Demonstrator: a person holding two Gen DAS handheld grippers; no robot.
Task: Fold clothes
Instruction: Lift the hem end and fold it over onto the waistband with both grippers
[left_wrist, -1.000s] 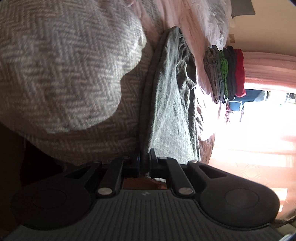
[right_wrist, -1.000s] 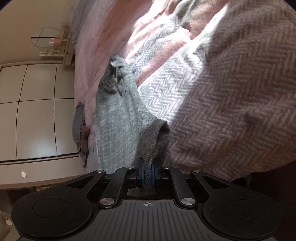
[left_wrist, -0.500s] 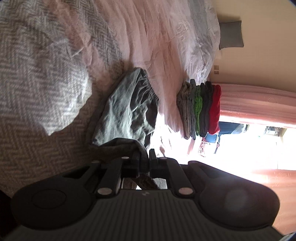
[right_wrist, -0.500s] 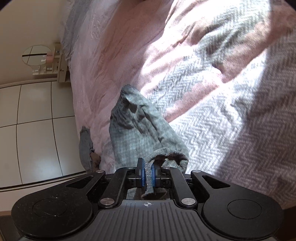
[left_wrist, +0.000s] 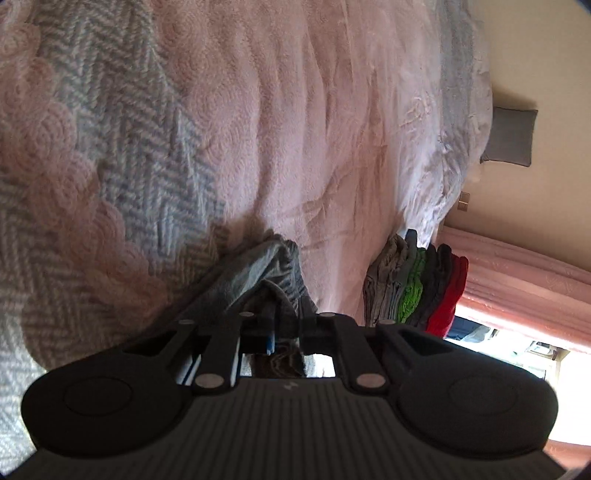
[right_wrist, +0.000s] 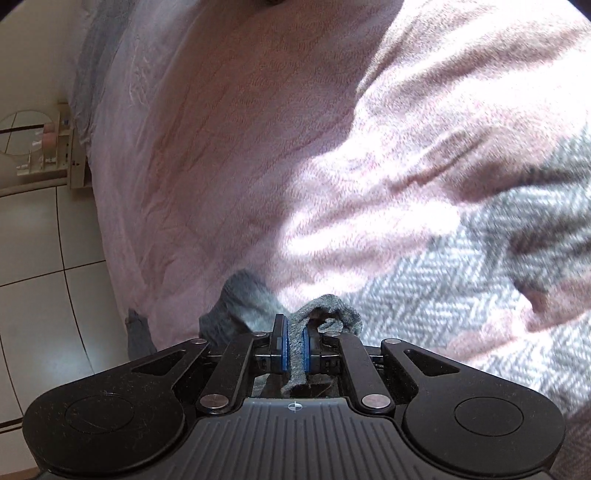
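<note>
A grey garment (left_wrist: 255, 273) lies bunched on the bed just ahead of both grippers. My left gripper (left_wrist: 286, 330) is shut on one edge of it, with the cloth folded up over the jaws. My right gripper (right_wrist: 293, 345) is shut on another edge of the same grey garment (right_wrist: 317, 321), which is pinched between the blue pads (right_wrist: 283, 349). Most of the garment is hidden below the gripper bodies.
The bed has a pink blanket (left_wrist: 314, 129) and a grey herringbone throw (left_wrist: 110, 166). A stack of folded clothes (left_wrist: 413, 288), grey, green, dark and red, stands at the bed's edge. White cabinet doors (right_wrist: 40, 277) and another grey cloth (right_wrist: 138, 334) are in the right wrist view.
Both grippers have carried the garment's held edges forward over the rest of it. The spread cloth seen earlier is now short and bunched close to the jaws.
</note>
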